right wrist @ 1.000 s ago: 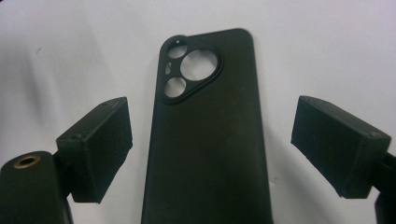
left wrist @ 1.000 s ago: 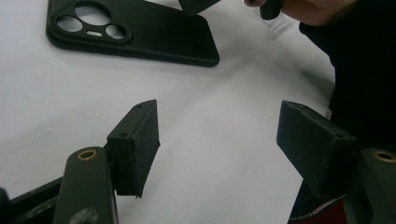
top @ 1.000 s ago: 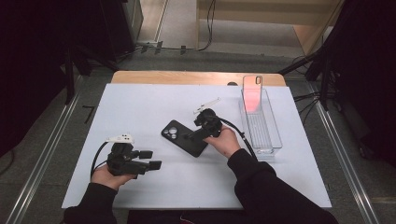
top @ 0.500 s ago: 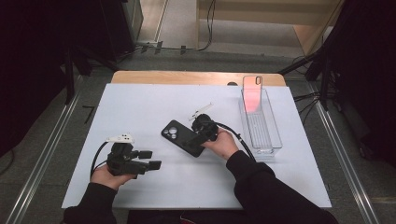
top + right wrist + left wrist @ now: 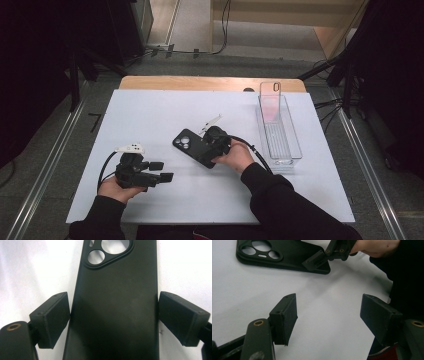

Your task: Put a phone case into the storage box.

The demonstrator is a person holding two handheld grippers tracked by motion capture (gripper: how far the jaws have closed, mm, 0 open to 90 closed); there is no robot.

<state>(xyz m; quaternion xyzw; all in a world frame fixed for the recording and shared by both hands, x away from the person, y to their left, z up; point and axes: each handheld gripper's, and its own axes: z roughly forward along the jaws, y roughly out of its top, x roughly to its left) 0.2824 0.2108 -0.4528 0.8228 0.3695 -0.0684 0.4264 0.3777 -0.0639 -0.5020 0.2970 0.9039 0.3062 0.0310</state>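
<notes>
Right gripper view: black phone case (image 5: 117, 307) lies back-up on the white table (image 5: 32, 267), camera cutout at the far end, running lengthwise between the two black jaws. Both pads sit right at its long edges, the left fingertip (image 5: 51, 315) and the right one either touching or just off. Cannot tell if they actually press; reads as jaws bracketing the case at its width, grip not confirmed.

High view: case (image 5: 196, 146) is mid-table, lying at a slant, with the right gripper (image 5: 214, 142) over its near end. A clear plastic bin (image 5: 280, 131) stands to the right, well apart, with another case (image 5: 270, 96) upright at its far end. Left gripper (image 5: 159, 176) rests low near the front-left, jaws spread wide, nothing between them; the left gripper view shows bare table between its pads (image 5: 284, 317).

Handling judgement: the case looks thin, light, matte, probably soft silicone or flexible plastic. Not fragile. It should flex and bow if squeezed hard across its width, since it is an empty shell. Matte surface likely gives decent friction, so slip risk is low. It lies flat, so pads need to get down to the rim. Best hold: across the long edges near the solid lower half, away from the camera cutout where the wall is weakest. Light squeeze only.
</notes>
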